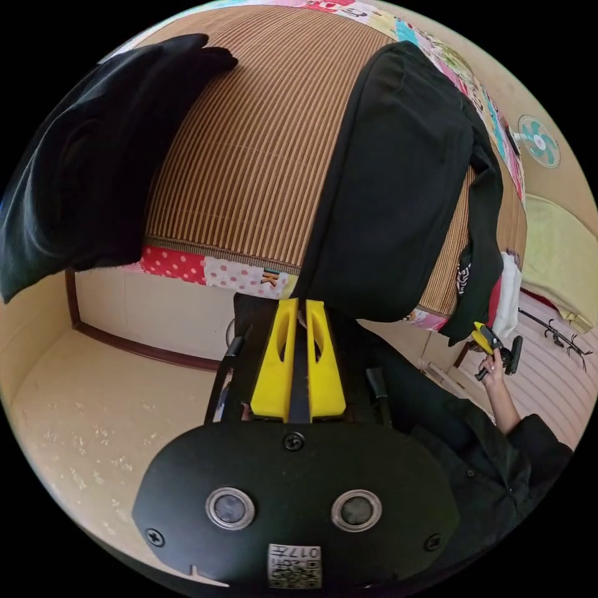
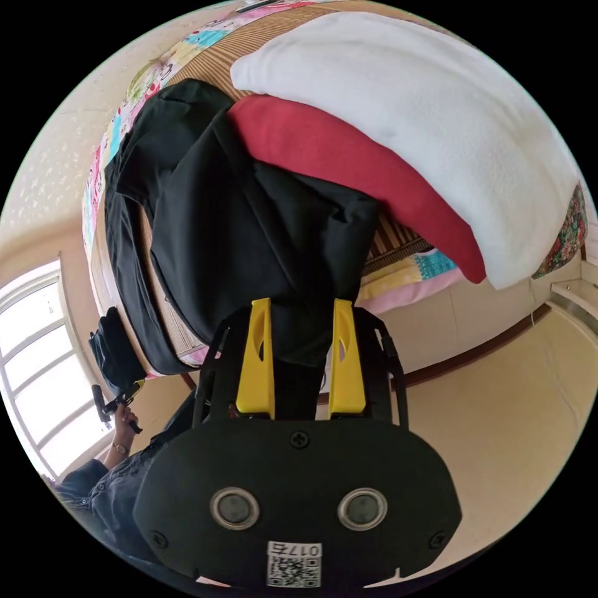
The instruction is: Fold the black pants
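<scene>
I hold limp, light black pants (image 1: 398, 187) on the bamboo mat (image 1: 249, 156): left gripper (image 1: 298, 311) pinched narrow at the hem, right gripper (image 2: 301, 311) wider, fabric between.

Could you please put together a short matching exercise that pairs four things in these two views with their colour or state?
Things:
1. black pants
2. left gripper
3. garment under the white one
4. mat

Descriptions:
A. red
B. striped brown
C. draped over the bed's edge
D. yellow jaws nearly together

Pairs: 1-C, 2-D, 3-A, 4-B
</scene>
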### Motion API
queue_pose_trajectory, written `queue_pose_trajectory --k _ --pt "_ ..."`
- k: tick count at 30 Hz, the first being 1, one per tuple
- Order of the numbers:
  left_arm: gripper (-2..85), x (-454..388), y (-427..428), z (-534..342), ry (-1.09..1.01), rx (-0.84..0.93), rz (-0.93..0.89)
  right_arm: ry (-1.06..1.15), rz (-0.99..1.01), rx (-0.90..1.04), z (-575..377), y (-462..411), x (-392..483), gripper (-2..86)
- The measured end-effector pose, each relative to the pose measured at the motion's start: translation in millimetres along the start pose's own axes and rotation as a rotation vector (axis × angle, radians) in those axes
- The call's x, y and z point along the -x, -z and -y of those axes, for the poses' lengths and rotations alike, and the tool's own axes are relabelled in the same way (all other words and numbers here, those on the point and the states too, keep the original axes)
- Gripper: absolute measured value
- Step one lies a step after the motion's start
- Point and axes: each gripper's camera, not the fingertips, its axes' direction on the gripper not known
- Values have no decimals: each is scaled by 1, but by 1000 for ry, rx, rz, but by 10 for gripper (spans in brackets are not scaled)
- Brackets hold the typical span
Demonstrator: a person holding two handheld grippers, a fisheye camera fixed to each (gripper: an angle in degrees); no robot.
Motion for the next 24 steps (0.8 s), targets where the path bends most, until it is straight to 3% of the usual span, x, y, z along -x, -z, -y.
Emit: queue_pose_trajectory --k 7,12,14,17,21,24 --pt "34 -42 34 -7 -124 -65 -67 150 51 -43 -37 36 -13 48" --pt "78 -140 45 4 -336 -27 -350 272 101 -217 -93 111 9 30" --pt "122 -210 48 4 -517 66 -527 389 163 -259 -115 138 42 27" --pt "164 -287 42 -3 -662 185 -603 574 218 -240 -129 146 95 25" --pt "161 -333 19 -9 -715 269 -404 790 295 -192 -137 135 142 27" --pt "54 -324 -4 -19 -718 259 -226 909 388 -22 -119 114 145 33"
